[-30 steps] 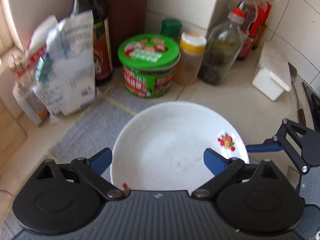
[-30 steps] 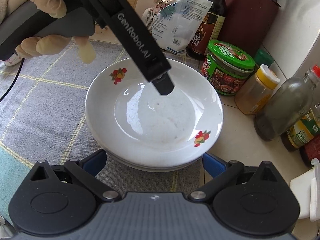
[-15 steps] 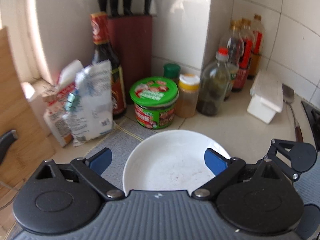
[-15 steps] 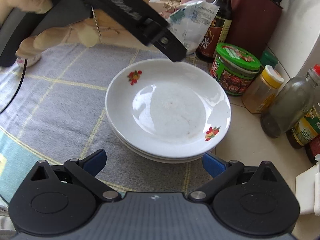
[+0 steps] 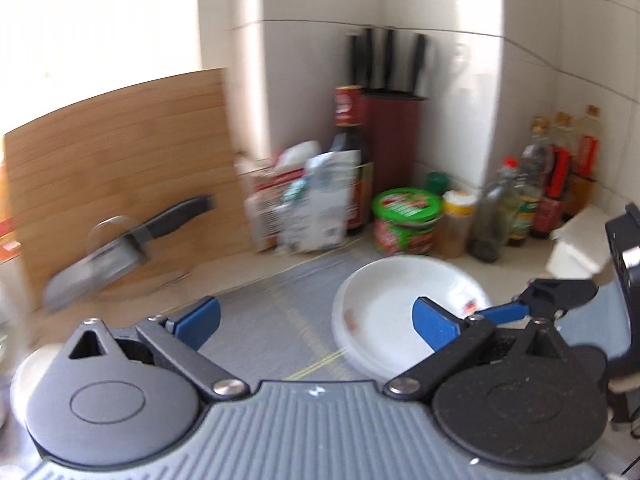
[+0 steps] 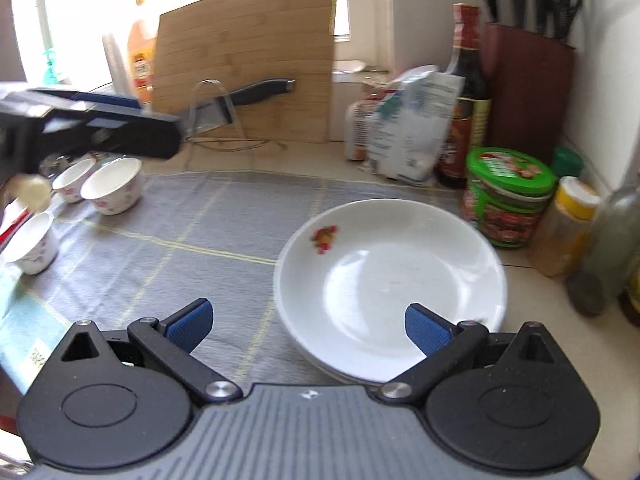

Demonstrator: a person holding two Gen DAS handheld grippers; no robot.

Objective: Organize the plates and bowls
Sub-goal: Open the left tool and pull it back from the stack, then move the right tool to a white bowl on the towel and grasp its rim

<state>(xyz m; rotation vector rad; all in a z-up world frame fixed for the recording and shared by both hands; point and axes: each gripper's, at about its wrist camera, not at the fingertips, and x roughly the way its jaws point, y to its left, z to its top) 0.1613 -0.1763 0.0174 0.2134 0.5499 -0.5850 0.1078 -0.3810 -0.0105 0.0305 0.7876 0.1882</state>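
Plates: a stack of white plates [image 6: 390, 276] with small red floral prints sits on the grey checked mat [image 6: 180, 220], near the green-lidded tub [image 6: 508, 196]. The stack looks even, so the plate portion appears done.

Bowls: three small floral bowls [image 6: 114, 184] stand apart from one another at the mat's far left edge, not yet nested.

Left gripper [image 5: 316, 322]: jaws opening wide, nothing between them; it hangs over bare mat, left of the stack.

Right gripper [image 6: 306, 324]: jaws apart and empty, at the stack's near rim.

Assessment: the step in hand is likely fetching a bowl. Recommended practice: approach from above, pinch one wall with one finger inside and one outside, lift straight, then lower it centred into the next bowl. The cleaver [image 6: 240, 100] on its stand lies just behind; keep clear.
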